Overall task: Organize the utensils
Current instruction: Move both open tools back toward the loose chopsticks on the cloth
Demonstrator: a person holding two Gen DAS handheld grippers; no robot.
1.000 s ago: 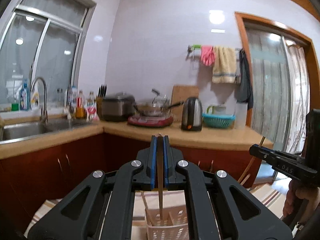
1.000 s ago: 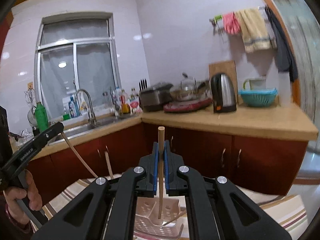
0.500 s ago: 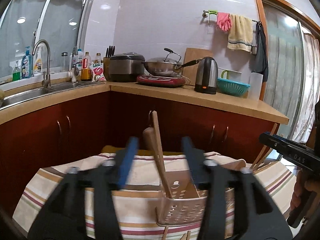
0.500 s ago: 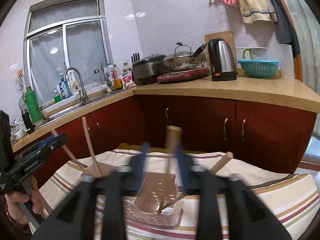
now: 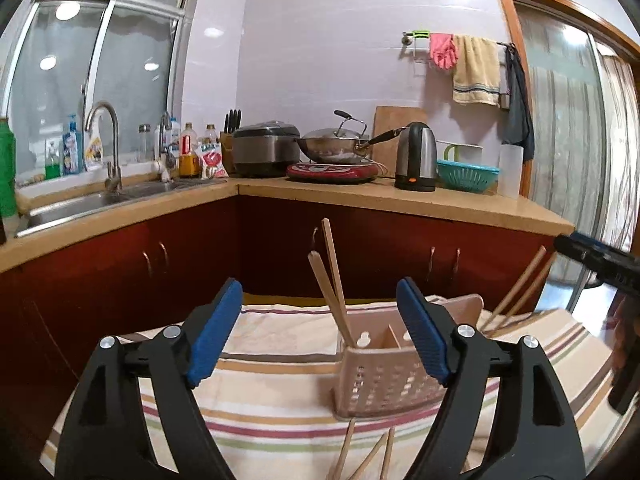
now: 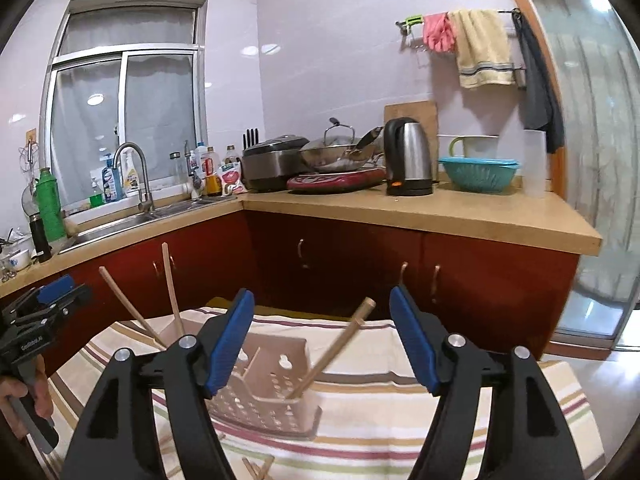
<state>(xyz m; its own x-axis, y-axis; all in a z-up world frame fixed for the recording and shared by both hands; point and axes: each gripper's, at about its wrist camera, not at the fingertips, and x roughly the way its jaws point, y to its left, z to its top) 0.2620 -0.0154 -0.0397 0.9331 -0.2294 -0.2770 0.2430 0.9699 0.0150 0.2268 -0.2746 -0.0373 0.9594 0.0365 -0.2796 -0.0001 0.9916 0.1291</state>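
A pink perforated utensil holder (image 5: 384, 376) stands on a striped cloth (image 5: 272, 384); it also shows in the right wrist view (image 6: 272, 392). Two wooden chopsticks (image 5: 332, 280) lean in its left compartment, others (image 5: 516, 292) lean at its right side. In the right wrist view one chopstick (image 6: 336, 352) leans right in the holder and two chopsticks (image 6: 168, 300) lean left. My left gripper (image 5: 320, 336) is open and empty, just before the holder. My right gripper (image 6: 322, 340) is open and empty above the holder. Loose chopsticks (image 5: 368, 456) lie on the cloth in front.
Red-brown cabinets (image 5: 400, 248) with a tan countertop (image 5: 400, 196) stand behind the table. On the counter are a sink (image 5: 92, 200), a rice cooker (image 5: 266, 152), a wok (image 5: 336, 148), a kettle (image 5: 416, 160) and a teal basket (image 5: 466, 174). A glass door (image 6: 600, 160) is at right.
Both grippers were shut on a chopstick each above the holder; both have opened and pulled back, and the chopsticks now lean in the holder.
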